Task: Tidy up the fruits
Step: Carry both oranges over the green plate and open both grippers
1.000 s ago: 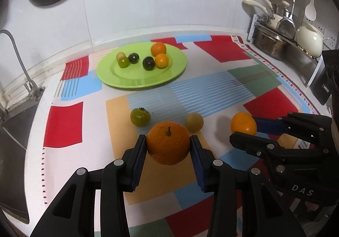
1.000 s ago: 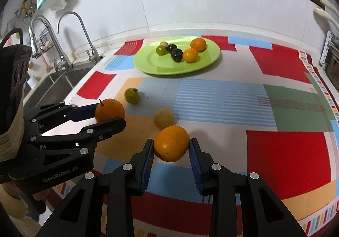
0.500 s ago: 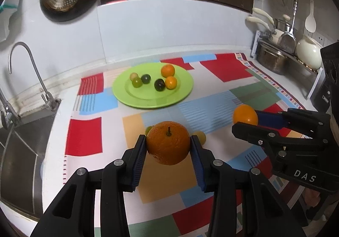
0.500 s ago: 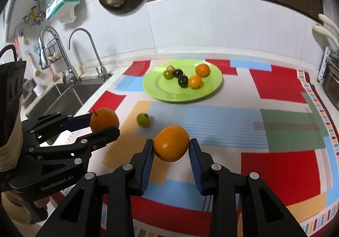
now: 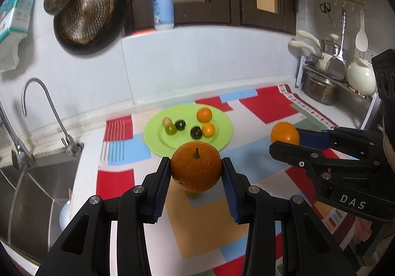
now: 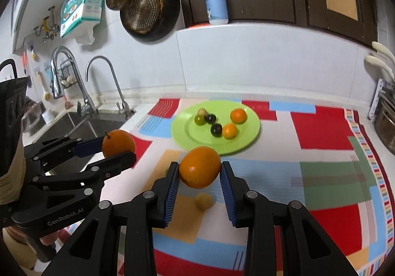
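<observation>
Your left gripper (image 5: 196, 172) clamps a stemmed orange (image 5: 196, 169), your right gripper (image 6: 199, 172) a smooth orange (image 6: 199, 167) — both short of the green plate (image 5: 153, 137); a loosened squeeze drops fruit onto the mat.

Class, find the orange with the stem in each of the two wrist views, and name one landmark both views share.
Left wrist view: the stemmed orange sits centre, clamped in the left claw.
Right wrist view: the same orange is at the left edge, held in that claw seen side-on.
Shared landmark: the green plate behind it.
</observation>
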A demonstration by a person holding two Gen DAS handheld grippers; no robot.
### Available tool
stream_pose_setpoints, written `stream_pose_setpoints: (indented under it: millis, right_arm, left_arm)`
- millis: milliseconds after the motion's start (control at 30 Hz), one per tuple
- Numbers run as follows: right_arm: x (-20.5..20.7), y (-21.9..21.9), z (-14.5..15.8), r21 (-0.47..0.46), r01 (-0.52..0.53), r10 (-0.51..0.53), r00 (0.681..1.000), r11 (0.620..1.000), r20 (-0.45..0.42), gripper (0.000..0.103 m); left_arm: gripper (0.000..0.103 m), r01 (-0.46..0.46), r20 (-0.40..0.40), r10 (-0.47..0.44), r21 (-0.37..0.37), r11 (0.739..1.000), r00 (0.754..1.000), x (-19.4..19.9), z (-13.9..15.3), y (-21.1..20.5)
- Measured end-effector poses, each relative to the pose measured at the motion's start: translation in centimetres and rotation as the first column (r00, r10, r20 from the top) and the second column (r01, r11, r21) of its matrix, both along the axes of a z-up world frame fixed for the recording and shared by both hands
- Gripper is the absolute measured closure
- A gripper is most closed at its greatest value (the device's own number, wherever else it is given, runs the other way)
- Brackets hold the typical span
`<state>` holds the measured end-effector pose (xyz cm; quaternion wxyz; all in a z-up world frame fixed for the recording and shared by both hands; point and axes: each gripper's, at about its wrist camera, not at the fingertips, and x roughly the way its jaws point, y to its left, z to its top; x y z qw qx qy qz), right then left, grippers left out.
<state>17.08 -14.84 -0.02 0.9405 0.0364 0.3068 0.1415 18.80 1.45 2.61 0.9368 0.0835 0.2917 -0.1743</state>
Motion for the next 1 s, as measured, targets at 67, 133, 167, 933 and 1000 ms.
stream_pose_setpoints:
  millis: [67, 133, 167, 933, 1000]
  right_arm:
    - [0.3, 0.0, 0.3, 0.000, -0.001, 0.001, 1.000, 1.000, 0.009, 0.068]
    - [0.8, -0.1, 0.6, -0.005, 0.000, 0.001, 1.000, 1.000, 0.018, 0.068]
    - [0.9, -0.1, 0.7, -0.006, 0.000, 0.000, 1.000, 1.000, 0.021, 0.068]
    - [8.0, -0.4, 3.2, 0.056, -0.005, 0.002, 0.999, 0.998, 0.052, 0.068]
    - [8.7, -0.4, 3.2, 0.063, -0.009, 0.006, 0.999, 0.998, 0.049, 0.068]
  left_arm:
    - [0.062, 0.000, 0.015, 0.000, 0.001, 1.000, 1.000, 0.2, 0.4, 0.0]
    - [0.062, -0.001, 0.034, 0.001, 0.002, 1.000, 0.999, 0.5, 0.8, -0.1]
    - [0.062, -0.002, 0.041, 0.002, 0.004, 1.000, 0.999, 0.7, 0.9, -0.2]
    - [0.062, -0.016, 0.075, 0.016, -0.011, 1.000, 0.997, 6.7, 2.9, -0.9]
    - [0.062, -0.016, 0.078, 0.017, -0.009, 1.000, 0.997, 7.2, 3.0, -0.9]
